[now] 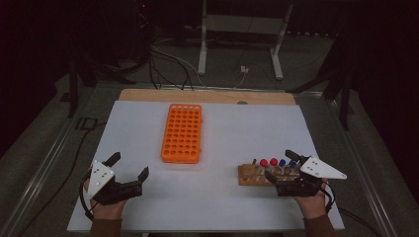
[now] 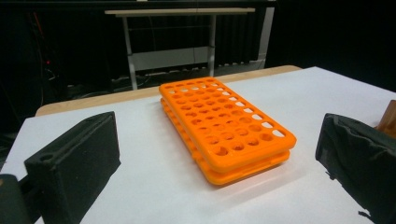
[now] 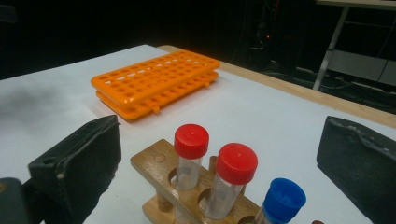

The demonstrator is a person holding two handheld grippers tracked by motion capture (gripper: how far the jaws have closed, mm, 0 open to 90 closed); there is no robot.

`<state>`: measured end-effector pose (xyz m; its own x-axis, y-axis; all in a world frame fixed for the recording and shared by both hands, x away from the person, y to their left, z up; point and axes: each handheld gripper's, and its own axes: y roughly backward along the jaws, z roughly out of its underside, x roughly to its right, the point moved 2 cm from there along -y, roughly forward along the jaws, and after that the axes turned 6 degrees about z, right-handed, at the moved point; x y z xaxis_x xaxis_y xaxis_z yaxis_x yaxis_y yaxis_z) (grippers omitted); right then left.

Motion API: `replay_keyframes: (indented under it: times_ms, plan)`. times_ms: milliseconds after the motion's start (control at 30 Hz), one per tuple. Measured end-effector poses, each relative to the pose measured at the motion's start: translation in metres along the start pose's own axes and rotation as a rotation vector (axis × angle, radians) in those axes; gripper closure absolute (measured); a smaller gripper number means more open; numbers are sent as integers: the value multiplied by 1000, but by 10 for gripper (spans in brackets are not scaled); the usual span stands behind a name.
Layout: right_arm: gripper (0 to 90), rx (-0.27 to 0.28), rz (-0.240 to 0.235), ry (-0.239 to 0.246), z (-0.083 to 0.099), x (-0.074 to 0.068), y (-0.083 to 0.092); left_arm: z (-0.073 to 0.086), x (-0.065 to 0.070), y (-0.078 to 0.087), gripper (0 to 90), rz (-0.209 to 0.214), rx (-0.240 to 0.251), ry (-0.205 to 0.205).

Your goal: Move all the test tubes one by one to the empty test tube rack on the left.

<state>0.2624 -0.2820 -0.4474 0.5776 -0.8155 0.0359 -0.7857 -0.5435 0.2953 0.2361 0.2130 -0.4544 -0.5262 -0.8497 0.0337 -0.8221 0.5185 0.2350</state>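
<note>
Right tool [image 1: 281,167] stands with jaws apart around the capped tubes [image 3: 212,163] in the wooden stand [image 3: 161,172]; left tool [image 1: 129,165] also apart (holding nothing). Orange rack [image 1: 182,133] on the bench [image 1: 232,128] seems empty, so no tube is moved yet.

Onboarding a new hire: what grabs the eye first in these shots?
The bright orange tube rack, its holes empty, mid-table on the white sheet. Then the wooden stand near the right front edge, with red-capped tubes and blue-capped tubes. The right hand-held gripper sits open at it; the left hand-held gripper is open over bare sheet.
</note>
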Motion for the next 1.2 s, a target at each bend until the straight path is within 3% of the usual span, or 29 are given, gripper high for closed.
replay_keyframes:
  times_ms: [400, 700, 800, 1200]
  plan:
    - [3, 10, 10, -6, -6, 3, 5, 2, 1, -2, 4, 0, -6, -1]
    - [3, -6, 72, 4, -17, 26, 18, 7, -1, -4, 4, -4, -25, 19]
    - [3, -6, 90, -13, -19, 35, 22, 8, -1, -4, 4, -4, -23, 26]
    - [182, -62, 167, -90, -4, 64, 42, 8, -5, -2, 4, -11, -12, 50]
